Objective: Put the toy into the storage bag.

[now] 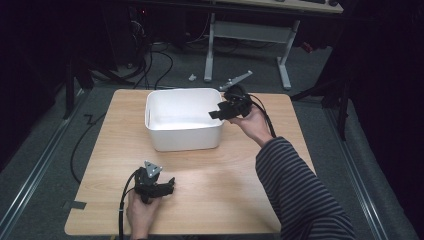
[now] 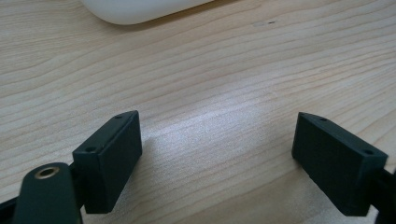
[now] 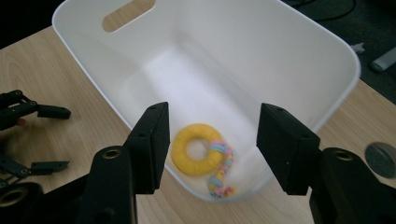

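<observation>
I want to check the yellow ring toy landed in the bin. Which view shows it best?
The right gripper view: the yellow ring toy lies on the floor of the white bin. In the high view the bin's front wall hides it.

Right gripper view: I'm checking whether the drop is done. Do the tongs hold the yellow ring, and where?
Nothing is held. The right tongs stand open above the white bin; the yellow ring lies on its floor.

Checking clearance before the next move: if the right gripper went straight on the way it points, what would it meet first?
Probably the yellow ring toy on the floor of the white bin; the right gripper is open above it.
</observation>
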A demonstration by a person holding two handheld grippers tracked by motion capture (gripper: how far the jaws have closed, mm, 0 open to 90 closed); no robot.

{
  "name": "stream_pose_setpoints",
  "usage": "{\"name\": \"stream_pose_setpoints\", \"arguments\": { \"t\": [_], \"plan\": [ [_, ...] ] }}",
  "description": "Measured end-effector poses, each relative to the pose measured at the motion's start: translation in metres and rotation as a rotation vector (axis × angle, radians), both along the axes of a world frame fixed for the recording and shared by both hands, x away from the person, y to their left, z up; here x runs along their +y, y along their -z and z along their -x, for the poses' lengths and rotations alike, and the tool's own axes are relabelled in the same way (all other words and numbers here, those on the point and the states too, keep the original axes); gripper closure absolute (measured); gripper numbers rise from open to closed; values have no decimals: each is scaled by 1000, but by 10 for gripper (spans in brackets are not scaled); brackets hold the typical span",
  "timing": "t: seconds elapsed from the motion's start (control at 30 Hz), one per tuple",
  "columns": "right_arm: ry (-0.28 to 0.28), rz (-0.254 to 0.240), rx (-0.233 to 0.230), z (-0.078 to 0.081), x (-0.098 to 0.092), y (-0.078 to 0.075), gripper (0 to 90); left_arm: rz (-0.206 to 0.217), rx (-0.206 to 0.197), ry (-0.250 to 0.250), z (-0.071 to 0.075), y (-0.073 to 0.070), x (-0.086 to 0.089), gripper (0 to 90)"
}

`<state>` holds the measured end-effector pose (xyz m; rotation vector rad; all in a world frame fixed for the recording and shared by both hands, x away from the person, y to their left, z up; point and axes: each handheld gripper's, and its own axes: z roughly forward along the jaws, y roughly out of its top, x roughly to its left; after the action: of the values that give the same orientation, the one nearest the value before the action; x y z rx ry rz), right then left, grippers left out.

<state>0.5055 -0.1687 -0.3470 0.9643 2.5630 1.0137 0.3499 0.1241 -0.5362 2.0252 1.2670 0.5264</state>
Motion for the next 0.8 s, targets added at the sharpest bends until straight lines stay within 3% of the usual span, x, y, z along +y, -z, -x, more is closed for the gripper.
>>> {"name": "stream_pose_setpoints", "arguments": {
  "t": [0.37, 0.7, 0.8],
  "plan": [
    [86, -42, -2, 24, -65, 20, 456, 0, -1, -2, 0, 0, 0, 162],
    [153, -67, 17, 41, -102, 33, 457, 0, -1, -2, 0, 0, 0, 162],
    [173, -41, 14, 49, -112, 38, 457, 0, -1, -2, 0, 0, 0, 162]
  ]
}}
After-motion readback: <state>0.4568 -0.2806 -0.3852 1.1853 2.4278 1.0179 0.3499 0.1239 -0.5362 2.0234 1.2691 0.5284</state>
